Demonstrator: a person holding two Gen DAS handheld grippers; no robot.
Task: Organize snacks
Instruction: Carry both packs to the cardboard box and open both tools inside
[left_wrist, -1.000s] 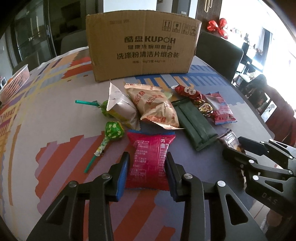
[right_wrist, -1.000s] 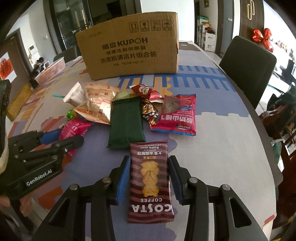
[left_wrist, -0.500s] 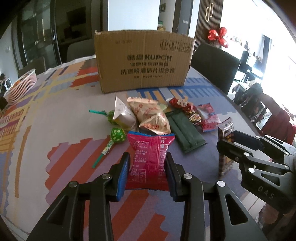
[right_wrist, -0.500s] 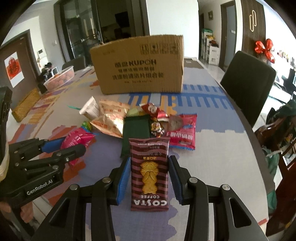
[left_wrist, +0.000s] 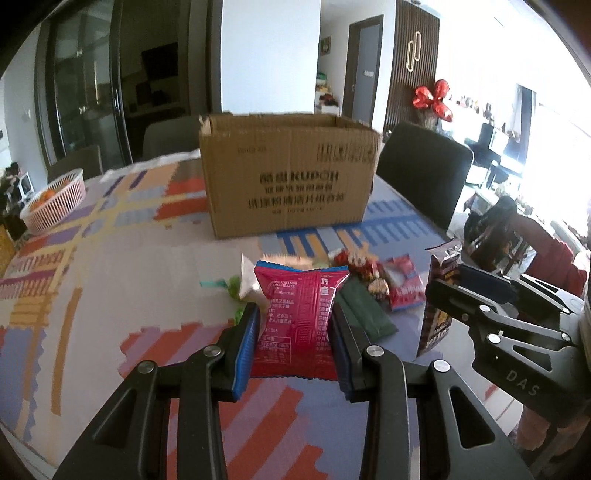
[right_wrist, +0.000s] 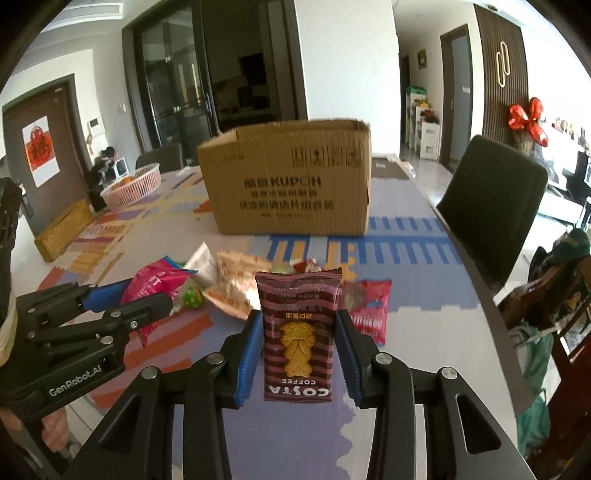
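My left gripper (left_wrist: 294, 328) is shut on a red snack packet (left_wrist: 297, 321) and holds it above the table. My right gripper (right_wrist: 298, 334) is shut on a brown striped Costa Coffee biscuit packet (right_wrist: 297, 332), also lifted; it shows at the right of the left wrist view (left_wrist: 439, 295). An open-topped cardboard box (left_wrist: 291, 181) stands behind the snacks, also in the right wrist view (right_wrist: 291, 184). Loose snacks lie between me and the box: a dark green packet (left_wrist: 364, 310), a red packet (right_wrist: 369, 310), a beige packet (right_wrist: 236, 280) and a green lollipop (right_wrist: 192, 295).
A pink basket (left_wrist: 55, 199) with oranges sits at the far left of the patterned tablecloth (left_wrist: 110, 258). A black chair (right_wrist: 491, 199) stands at the table's right side. A woven tray (right_wrist: 62, 229) lies at the left edge.
Both grippers have risen from the table with their packets, each lifted clear of the cloth. The view now looks level at the box and the snack pile sits lower.
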